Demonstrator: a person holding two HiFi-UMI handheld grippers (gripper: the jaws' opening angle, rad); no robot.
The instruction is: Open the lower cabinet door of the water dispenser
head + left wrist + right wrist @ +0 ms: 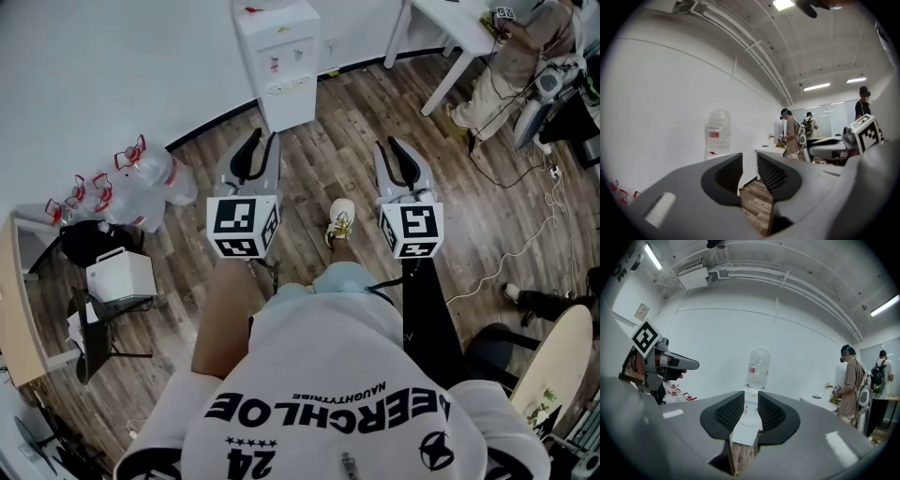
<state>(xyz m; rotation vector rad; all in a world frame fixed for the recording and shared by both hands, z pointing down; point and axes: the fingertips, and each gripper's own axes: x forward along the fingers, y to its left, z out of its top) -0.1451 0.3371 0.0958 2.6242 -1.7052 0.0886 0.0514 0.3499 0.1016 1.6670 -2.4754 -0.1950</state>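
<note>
The water dispenser [278,66] stands against the white wall, its lower cabinet door [291,111] facing the room, well ahead of both grippers. The left gripper [255,155] and the right gripper [401,161] point toward it, jaws narrowly parted and empty.

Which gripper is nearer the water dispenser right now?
Left. The left gripper is in front of the dispenser, apart from it; the right gripper is farther off, toward the right in the head view.
</note>
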